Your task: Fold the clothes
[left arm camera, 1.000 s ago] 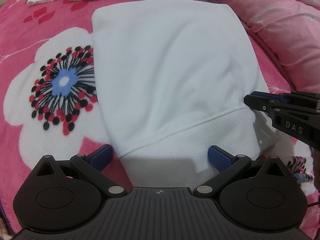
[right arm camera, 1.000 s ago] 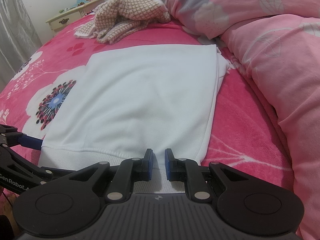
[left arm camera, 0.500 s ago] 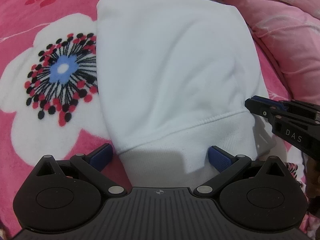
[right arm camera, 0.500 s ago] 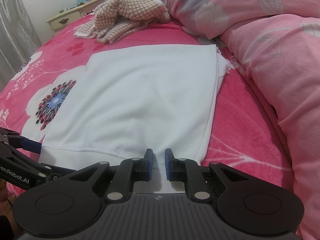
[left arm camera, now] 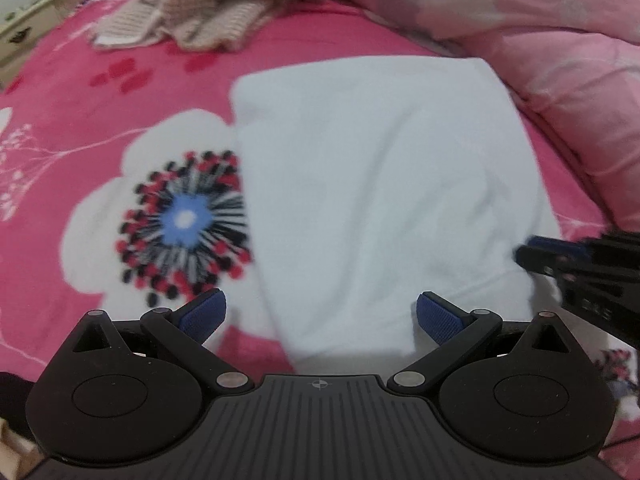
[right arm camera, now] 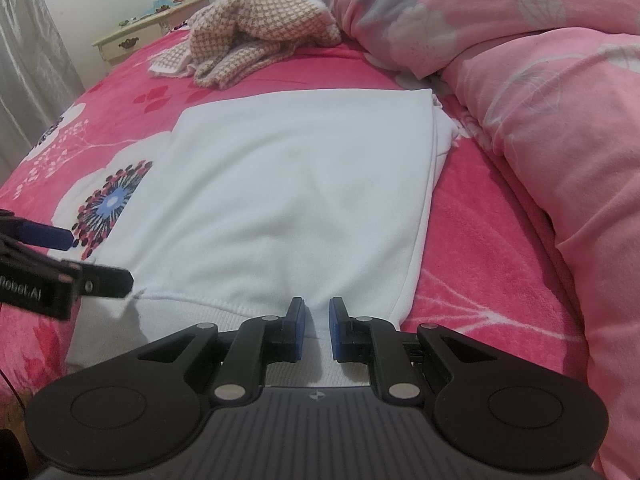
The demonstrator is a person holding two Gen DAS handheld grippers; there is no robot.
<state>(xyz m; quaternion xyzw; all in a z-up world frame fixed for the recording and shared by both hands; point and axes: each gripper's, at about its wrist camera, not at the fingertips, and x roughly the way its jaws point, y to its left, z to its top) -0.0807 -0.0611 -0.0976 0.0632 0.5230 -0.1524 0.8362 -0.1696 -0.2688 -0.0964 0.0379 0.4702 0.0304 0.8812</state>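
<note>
A white sweatshirt [right arm camera: 288, 184] lies folded flat on the pink flowered bedspread [right arm camera: 488, 248], ribbed hem nearest me. My right gripper [right arm camera: 318, 328] is shut on the hem near its right corner, with white cloth pinched between the blue pads. It shows at the right edge of the left wrist view as the right gripper [left arm camera: 538, 254]. My left gripper [left arm camera: 320, 316] stands wide open, and the sweatshirt [left arm camera: 380, 200] runs between its pads at the hem's left end. In the right wrist view the left gripper [right arm camera: 94, 258] hovers by the hem's left corner.
A checked knit garment [right arm camera: 260, 36] lies crumpled at the far end of the bed. A pink quilt [right arm camera: 560, 120] is piled along the right side. A cream bedside table [right arm camera: 148, 36] stands beyond the bed at the back left.
The left gripper has tilted up and shifted right toward the hem's left corner, still open; its view is blurred. The right gripper has held still on the hem.
</note>
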